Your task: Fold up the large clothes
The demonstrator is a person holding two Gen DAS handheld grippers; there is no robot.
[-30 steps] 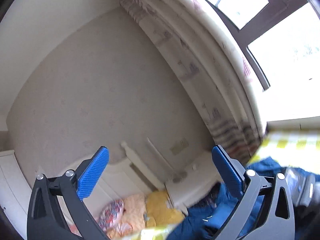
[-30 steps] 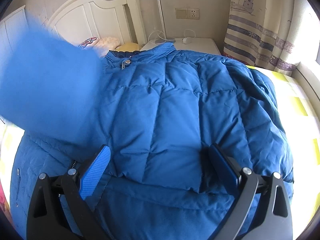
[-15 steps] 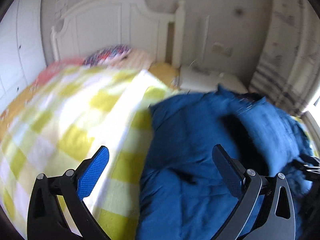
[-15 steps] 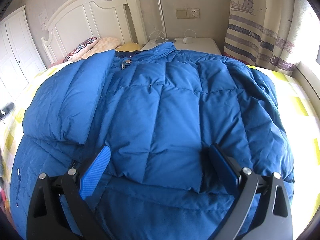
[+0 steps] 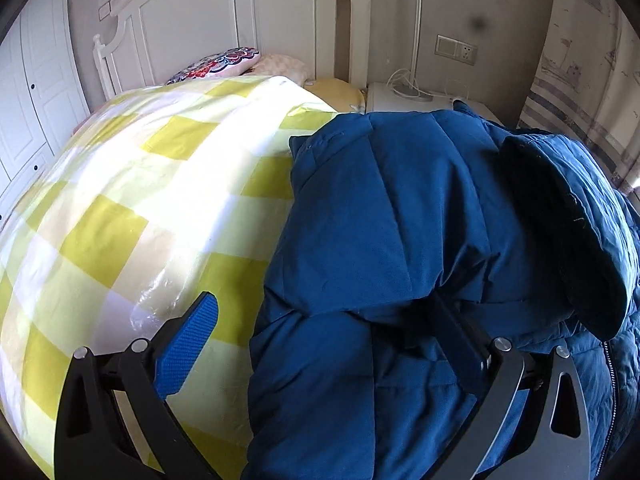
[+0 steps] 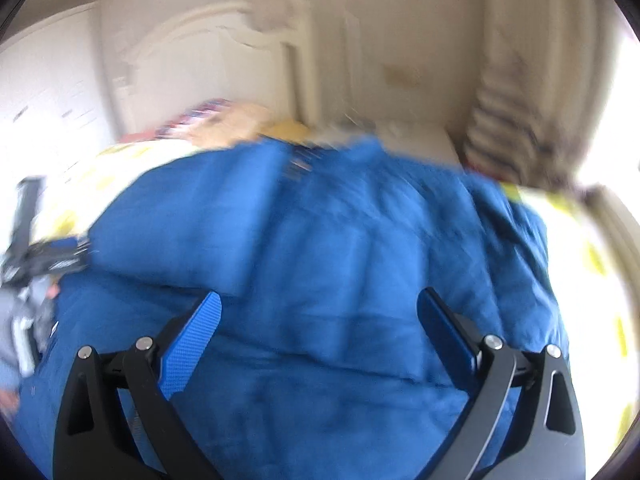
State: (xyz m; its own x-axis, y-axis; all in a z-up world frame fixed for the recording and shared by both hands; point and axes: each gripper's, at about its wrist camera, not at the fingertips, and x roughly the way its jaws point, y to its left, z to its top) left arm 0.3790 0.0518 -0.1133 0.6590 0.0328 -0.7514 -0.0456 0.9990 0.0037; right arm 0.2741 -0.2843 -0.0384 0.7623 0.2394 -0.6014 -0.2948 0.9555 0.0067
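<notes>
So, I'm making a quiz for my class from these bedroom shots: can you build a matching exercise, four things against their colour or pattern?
Things:
1. puffy quilted jacket
2. bed cover
3. carved wooden headboard
4. long window curtain

Looks:
a. plain white
b. yellow and white checks
c. solid blue
d. pale with stripes and small printed boats

Pairs: 1-c, 2-b, 3-a, 4-d

You are facing a yellow checked bedspread [image 5: 132,208] spreading at nine o'clock, pillows [image 5: 224,62] lying against the white headboard [image 5: 240,16] at twelve o'clock.
</notes>
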